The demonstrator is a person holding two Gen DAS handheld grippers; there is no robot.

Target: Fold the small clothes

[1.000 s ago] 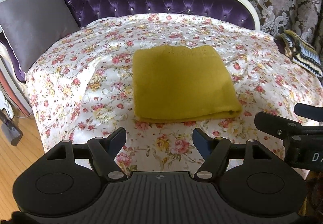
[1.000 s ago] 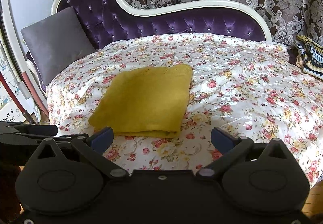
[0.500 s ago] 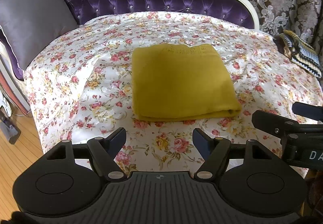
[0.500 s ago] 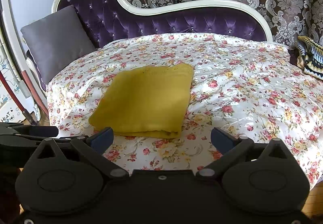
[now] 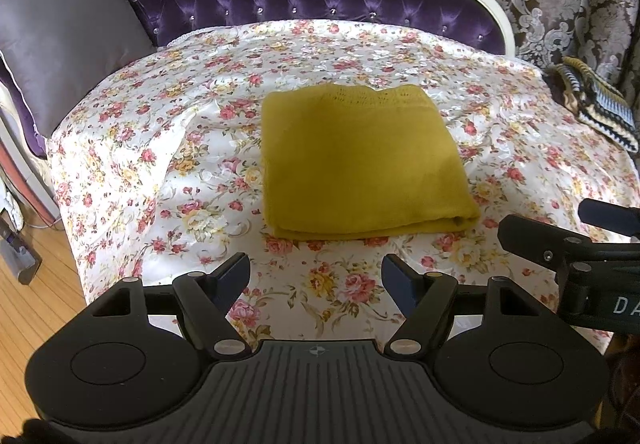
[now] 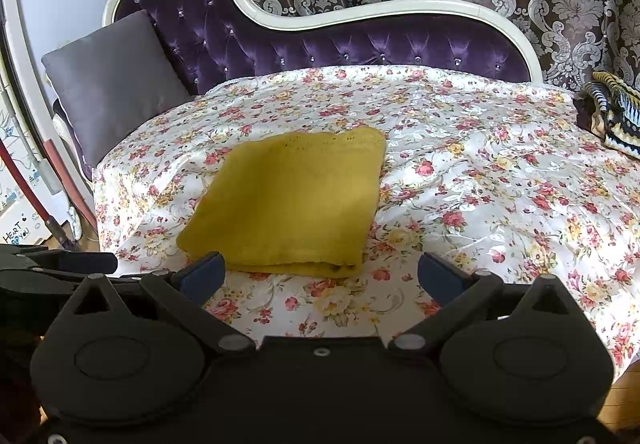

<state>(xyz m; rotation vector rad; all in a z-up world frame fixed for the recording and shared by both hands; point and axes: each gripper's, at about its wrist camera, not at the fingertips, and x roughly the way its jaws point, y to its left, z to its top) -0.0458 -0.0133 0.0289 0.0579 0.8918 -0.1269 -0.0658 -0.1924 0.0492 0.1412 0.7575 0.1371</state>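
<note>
A mustard-yellow knitted garment [image 5: 360, 164] lies folded into a neat rectangle on the floral sheet [image 5: 168, 172] of a chaise; it also shows in the right wrist view [image 6: 288, 204]. My left gripper [image 5: 316, 280] is open and empty, held near the front edge of the sheet, short of the garment. My right gripper [image 6: 320, 276] is open and empty, just in front of the garment's near folded edge. The right gripper's side shows at the right of the left wrist view [image 5: 572, 248].
A grey cushion [image 6: 112, 84] leans at the left end against the purple tufted backrest [image 6: 340, 40]. A striped crochet blanket [image 5: 596, 108] lies at the right end. Patterned curtains hang behind. Wooden floor [image 5: 28, 316] lies at lower left.
Both views have shifted only slightly; the garment lies as before and both grippers stay open.
</note>
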